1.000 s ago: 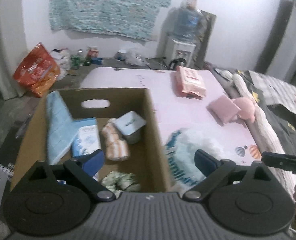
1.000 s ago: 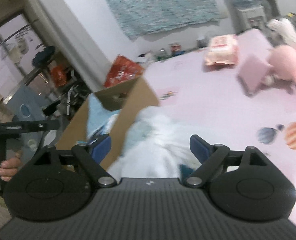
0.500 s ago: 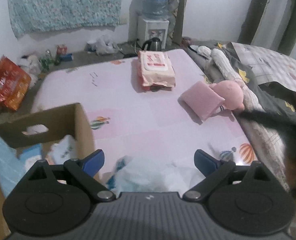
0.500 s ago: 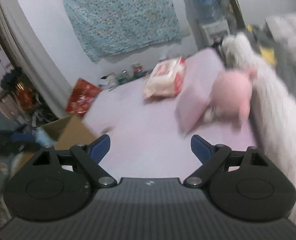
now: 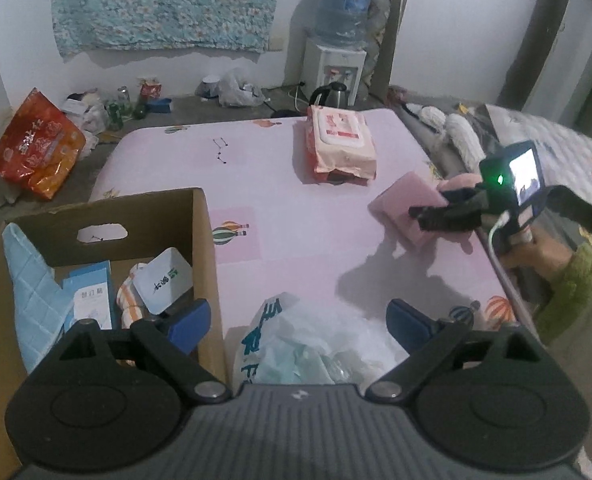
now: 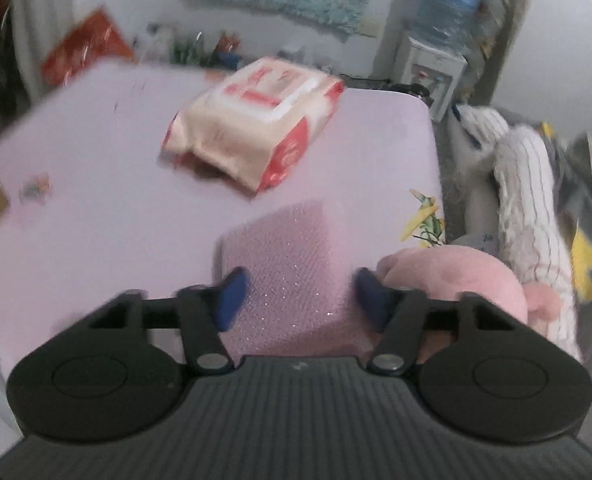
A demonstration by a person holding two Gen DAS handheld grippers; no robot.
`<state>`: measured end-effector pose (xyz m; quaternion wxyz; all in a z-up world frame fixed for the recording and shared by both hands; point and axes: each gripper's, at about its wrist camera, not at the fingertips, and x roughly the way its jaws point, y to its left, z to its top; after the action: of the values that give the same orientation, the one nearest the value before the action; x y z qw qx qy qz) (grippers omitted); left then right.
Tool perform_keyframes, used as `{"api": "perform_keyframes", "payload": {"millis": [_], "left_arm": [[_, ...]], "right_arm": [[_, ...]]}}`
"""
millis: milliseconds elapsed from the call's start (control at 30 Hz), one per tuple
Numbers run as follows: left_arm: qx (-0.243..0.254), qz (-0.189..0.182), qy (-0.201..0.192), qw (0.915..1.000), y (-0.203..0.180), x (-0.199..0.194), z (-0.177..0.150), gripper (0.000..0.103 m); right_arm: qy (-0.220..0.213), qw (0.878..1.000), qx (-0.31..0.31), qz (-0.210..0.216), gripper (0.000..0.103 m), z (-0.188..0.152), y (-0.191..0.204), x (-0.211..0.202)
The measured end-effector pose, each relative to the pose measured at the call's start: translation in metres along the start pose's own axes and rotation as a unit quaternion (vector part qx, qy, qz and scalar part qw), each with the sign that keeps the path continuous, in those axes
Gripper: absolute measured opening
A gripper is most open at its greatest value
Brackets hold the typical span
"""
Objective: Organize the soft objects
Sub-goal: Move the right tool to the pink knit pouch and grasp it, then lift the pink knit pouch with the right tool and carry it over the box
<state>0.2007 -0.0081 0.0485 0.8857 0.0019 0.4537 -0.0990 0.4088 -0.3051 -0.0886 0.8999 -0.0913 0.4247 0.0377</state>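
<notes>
Clerk: Pink sponge block (image 6: pixel 291 264), item one: you are bringing the right gripper (image 6: pixel 298 300) down over it, and its jaws are closing with the block between them; the pads are flanking its sides, and whether they are pressing yet is too blurred to tell.

Checker: Where is it lying?

Clerk: On the pink mat (image 5: pixel 296 184), near its right edge, touching the pink plush toy (image 6: pixel 456 280) (wipes pack (image 6: pixel 255 120) lying farther back). Step in hand, as I am judging it: you are picking up the block for the cardboard box (image 5: pixel 203 240).

Checker: Next move?

Clerk: You are probably needing a firm squeeze, then a lift clear of the toy and a carry across to the box on the left.

Checker: Left gripper (image 5: pixel 298 320)?

Clerk: Its jaws are standing wide apart, hovering over the plastic bag (image 5: pixel 296 344), clamped on nothing; the bag is lying just beside the box wall.
</notes>
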Motion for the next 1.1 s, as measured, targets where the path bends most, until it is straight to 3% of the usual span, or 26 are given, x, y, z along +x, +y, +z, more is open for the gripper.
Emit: {"api": "perform_keyframes", "payload": {"millis": [167, 333, 433, 533, 667, 767, 833, 967, 1100], "left_arm": [[0.002, -0.017, -0.011, 0.9998, -0.006, -0.006, -0.011, 0.095], [0.013, -0.047, -0.002, 0.9988, -0.022, -0.002, -0.027, 0.095], [0.035, -0.067, 0.010, 0.9971, -0.039, 0.004, -0.038, 0.095], [0.058, -0.086, 0.019, 0.9944, -0.056, 0.010, -0.047, 0.095], [0.080, -0.113, 0.036, 0.9897, -0.077, 0.015, -0.058, 0.092], [0.091, -0.147, 0.041, 0.9841, -0.088, 0.012, -0.065, 0.091], [0.095, -0.172, 0.041, 0.9796, -0.094, 0.008, -0.068, 0.091], [0.091, -0.222, 0.046, 0.9696, -0.100, -0.001, -0.074, 0.085], [0.083, -0.249, 0.057, 0.9632, -0.097, -0.012, -0.081, 0.072]], "right_arm": [[-0.011, 0.999, 0.028, 0.012, 0.032, -0.009, 0.004, -0.042], [-0.019, 0.994, 0.089, 0.054, 0.030, -0.043, 0.003, -0.092], [-0.034, 0.984, 0.156, 0.084, 0.030, -0.074, -0.004, -0.121], [-0.058, 0.964, 0.231, 0.116, 0.030, -0.117, -0.013, -0.149], [-0.085, 0.917, 0.353, 0.164, 0.030, -0.185, -0.028, -0.172], [-0.119, 0.859, 0.441, 0.231, 0.030, -0.233, -0.035, -0.190], [-0.141, 0.828, 0.468, 0.276, 0.030, -0.254, -0.029, -0.202], [-0.160, 0.789, 0.486, 0.340, 0.030, -0.270, -0.007, -0.219], [-0.171, 0.768, 0.486, 0.380, 0.030, -0.273, 0.011, -0.232]]}}
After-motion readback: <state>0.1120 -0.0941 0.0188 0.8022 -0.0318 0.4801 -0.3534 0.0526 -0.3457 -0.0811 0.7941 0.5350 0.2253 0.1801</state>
